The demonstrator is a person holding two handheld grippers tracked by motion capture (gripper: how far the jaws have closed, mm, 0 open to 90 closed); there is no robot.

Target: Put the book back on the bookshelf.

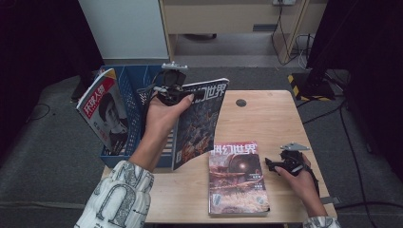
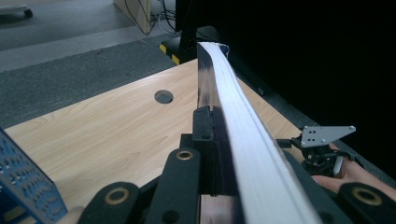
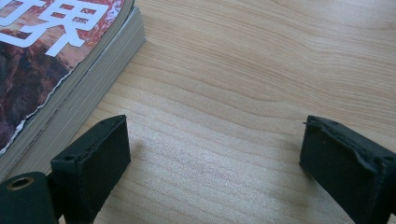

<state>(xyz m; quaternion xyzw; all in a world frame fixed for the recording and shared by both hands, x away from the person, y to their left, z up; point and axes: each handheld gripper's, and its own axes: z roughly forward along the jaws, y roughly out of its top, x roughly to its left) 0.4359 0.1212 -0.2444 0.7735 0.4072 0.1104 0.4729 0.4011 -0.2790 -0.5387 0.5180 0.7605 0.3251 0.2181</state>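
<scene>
My left gripper (image 1: 172, 95) is shut on a magazine (image 1: 202, 121) with a dark illustrated cover, held upright above the table's left part next to the blue basket (image 1: 138, 114). In the left gripper view the magazine's white page edge (image 2: 243, 135) runs up between the jaws. A stack of similar magazines (image 1: 237, 178) lies flat on the table near the front. My right gripper (image 1: 272, 165) rests low just right of that stack, open, with bare wood between its jaws (image 3: 210, 154). The stack's corner (image 3: 70, 70) sits left of its left jaw.
The blue basket holds another magazine (image 1: 102, 111) leaning at its left end. The wooden table (image 1: 271, 118) has a round cable hole (image 1: 241, 102) near the back. Grey carpet surrounds the table, with cables and a stand base (image 1: 313, 88) at the right.
</scene>
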